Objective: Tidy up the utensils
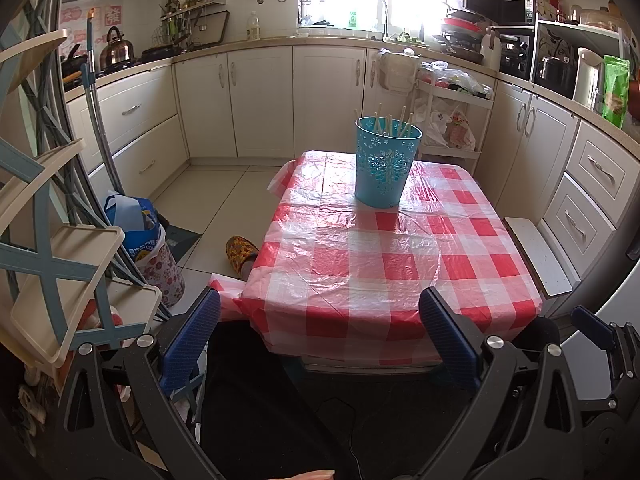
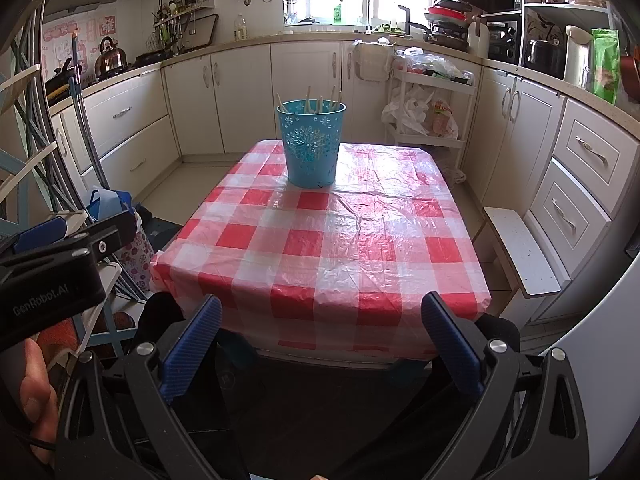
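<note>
A turquoise cut-out pattern bucket [image 1: 386,162] [image 2: 311,144] stands upright at the far end of the table with the red and white checked cloth [image 1: 384,268] [image 2: 332,248]. Several pale wooden utensils [image 1: 390,122] [image 2: 320,100] stick up out of it. My left gripper [image 1: 320,336] hangs open before the table's near edge, nothing between its blue pads. My right gripper [image 2: 322,340] is open too, at the near edge, empty. The left gripper's black body [image 2: 52,280] shows at the left of the right wrist view, held by a hand [image 2: 36,396].
White cabinets [image 1: 256,100] and a cluttered counter ring the room. A white trolley [image 2: 432,104] with bags stands beyond the table. A white bench [image 2: 520,252] sits to the right. At the left are a rack [image 1: 60,280], a mop handle [image 1: 98,120], a bag [image 1: 140,236] and a slipper [image 1: 240,252].
</note>
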Demonstrator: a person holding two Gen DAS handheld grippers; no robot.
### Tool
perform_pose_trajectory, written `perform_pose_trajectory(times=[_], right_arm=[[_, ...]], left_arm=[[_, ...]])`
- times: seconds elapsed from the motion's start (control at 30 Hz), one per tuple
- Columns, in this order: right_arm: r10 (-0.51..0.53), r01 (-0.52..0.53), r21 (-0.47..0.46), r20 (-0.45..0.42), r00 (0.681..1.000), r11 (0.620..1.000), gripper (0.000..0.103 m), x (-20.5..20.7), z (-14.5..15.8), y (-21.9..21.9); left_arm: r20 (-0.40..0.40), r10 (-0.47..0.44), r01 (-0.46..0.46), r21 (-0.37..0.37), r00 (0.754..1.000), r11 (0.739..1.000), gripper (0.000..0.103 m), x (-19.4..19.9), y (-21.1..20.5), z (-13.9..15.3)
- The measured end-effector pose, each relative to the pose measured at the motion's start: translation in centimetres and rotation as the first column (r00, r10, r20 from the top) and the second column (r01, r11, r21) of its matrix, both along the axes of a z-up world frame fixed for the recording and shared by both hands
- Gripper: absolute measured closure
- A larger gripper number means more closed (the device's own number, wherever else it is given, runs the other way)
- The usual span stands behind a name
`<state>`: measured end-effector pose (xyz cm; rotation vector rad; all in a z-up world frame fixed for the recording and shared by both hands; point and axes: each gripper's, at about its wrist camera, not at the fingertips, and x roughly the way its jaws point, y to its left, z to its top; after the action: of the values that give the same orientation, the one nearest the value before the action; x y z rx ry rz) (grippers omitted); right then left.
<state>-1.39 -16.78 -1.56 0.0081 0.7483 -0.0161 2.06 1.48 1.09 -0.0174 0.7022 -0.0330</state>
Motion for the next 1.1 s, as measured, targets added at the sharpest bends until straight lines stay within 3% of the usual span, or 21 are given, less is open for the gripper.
perform_pose_trajectory(times=[1.1], right_arm=[[0.003, -0.003, -0.007, -0.005, 1.0, 1.0, 0.007, -0.23, -0.41, -0.06]], left_arm=[[0.001, 0.001, -0.001, 0.0, 1.0, 1.0, 0.008, -0.03, -0.14, -0.02]])
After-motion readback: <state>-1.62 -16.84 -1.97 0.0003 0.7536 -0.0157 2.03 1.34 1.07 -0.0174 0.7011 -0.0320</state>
